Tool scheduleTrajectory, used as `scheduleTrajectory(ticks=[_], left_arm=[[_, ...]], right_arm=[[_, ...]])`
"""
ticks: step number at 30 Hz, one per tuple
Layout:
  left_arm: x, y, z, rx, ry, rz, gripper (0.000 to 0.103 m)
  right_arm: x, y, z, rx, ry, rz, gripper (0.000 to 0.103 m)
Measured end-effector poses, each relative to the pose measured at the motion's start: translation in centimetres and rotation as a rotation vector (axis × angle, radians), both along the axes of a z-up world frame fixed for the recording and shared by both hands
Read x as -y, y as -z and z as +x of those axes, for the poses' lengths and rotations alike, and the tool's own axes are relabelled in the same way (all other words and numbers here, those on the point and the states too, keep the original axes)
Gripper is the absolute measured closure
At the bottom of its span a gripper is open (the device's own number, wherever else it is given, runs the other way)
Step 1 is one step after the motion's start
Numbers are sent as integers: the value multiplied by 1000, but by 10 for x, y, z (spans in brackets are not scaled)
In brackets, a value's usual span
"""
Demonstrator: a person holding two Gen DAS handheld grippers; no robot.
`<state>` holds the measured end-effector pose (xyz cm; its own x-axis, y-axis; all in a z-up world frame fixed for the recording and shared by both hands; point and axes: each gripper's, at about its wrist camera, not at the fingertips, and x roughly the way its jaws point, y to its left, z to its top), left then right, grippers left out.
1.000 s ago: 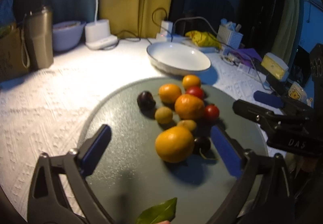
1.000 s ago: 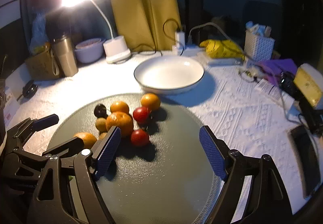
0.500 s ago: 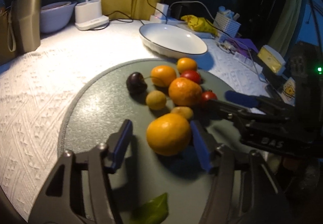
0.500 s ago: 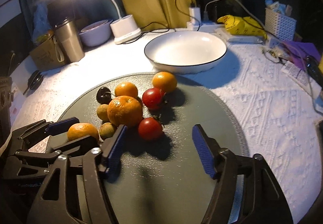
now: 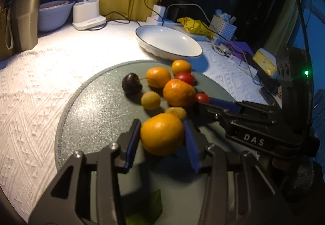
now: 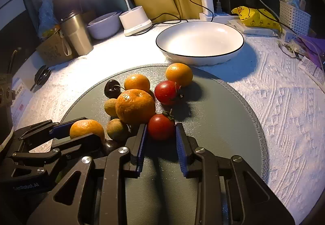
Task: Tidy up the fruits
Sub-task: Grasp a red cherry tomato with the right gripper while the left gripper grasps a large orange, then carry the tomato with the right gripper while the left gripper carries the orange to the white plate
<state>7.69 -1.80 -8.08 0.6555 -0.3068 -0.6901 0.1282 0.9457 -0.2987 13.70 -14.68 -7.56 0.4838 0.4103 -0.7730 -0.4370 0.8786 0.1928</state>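
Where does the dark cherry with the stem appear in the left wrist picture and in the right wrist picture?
Left wrist view: the dark cherry lies at the left edge of the fruit group on the grey mat, left of a small orange.
Right wrist view: the cherry lies at the far left of the group, partly behind the big orange.
Shared landmark: the white plate beyond the mat.
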Motion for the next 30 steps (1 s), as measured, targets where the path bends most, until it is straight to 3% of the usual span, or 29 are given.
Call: scheduleTrajectory(ticks=[14,30], left_arm=[[-11,-32,9,79,-15,12,59],[-10,-53,61,129,4,42,59]], right_arm=[[14,-32,3,84,29,16,73],[30,-53,49,156,57,20,73]])
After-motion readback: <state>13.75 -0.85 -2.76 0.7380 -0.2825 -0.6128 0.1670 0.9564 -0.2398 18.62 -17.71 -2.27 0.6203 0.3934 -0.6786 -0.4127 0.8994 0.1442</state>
